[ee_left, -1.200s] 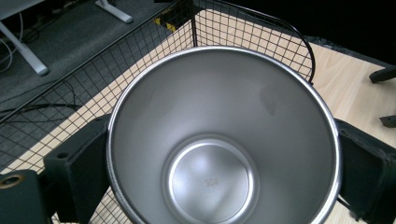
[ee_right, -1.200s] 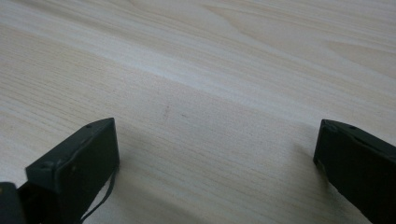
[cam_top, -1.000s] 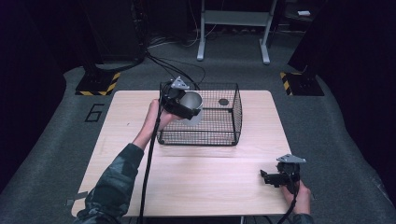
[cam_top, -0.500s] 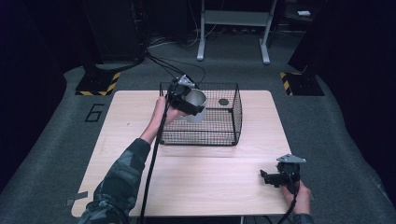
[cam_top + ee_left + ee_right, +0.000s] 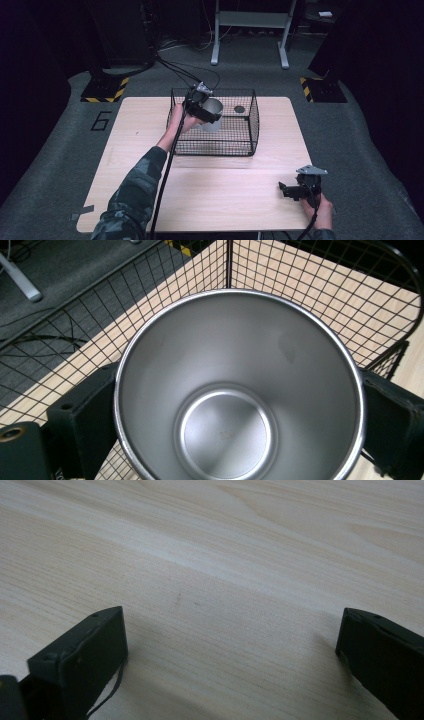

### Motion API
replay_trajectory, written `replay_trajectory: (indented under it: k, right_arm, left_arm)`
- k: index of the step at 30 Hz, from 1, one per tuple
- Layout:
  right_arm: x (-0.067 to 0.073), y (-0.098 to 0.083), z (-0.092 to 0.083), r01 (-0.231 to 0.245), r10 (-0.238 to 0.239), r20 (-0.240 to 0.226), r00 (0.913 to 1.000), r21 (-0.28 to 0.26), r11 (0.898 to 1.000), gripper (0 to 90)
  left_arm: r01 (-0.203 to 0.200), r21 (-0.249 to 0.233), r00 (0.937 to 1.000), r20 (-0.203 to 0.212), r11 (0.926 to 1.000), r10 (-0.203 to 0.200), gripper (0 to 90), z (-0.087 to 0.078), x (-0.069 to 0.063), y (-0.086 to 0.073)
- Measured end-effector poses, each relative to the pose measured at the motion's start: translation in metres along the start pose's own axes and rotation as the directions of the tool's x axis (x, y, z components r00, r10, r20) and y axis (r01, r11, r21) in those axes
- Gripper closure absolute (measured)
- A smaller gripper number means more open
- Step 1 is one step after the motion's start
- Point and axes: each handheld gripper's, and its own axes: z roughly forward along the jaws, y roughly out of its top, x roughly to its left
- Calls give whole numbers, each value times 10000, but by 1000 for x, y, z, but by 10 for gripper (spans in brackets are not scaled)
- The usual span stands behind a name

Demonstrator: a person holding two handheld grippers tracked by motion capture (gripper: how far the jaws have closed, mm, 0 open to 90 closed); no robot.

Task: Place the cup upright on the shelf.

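Stood at the far middle of the tabletop: a black wire basket, walled on all sides, open on top. Occupied its left end: a steel cup clamped in the left gripper, wire mesh close around the rim. Left free inside: the right half, but for a small dark disc on the floor. Lay bare: the whole near tabletop, up to the right gripper with jaws wide apart at the near right.

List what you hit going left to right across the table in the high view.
Person's left sleeve → left gripper clamping the steel cup → small dark disc on the wire basket floor → right gripper, jaws apart over bare table.
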Motion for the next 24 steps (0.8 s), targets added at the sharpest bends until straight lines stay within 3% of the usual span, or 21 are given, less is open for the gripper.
replay_trajectory:
  k: [13, 24]
  right_arm:
    - [0, 0, 0, 1, -1, 7, 10000, -2, 10000, 0]
    - [0, 0, 0, -28, 28, 3, 10000, 7, 10000, 0]
  left_arm:
    - [63, 275, 9998, 183, 9996, -68, 62, 27, 4, -6]
    - [4, 439, 9995, 306, 9990, -17, 62, 40, 3, -8]
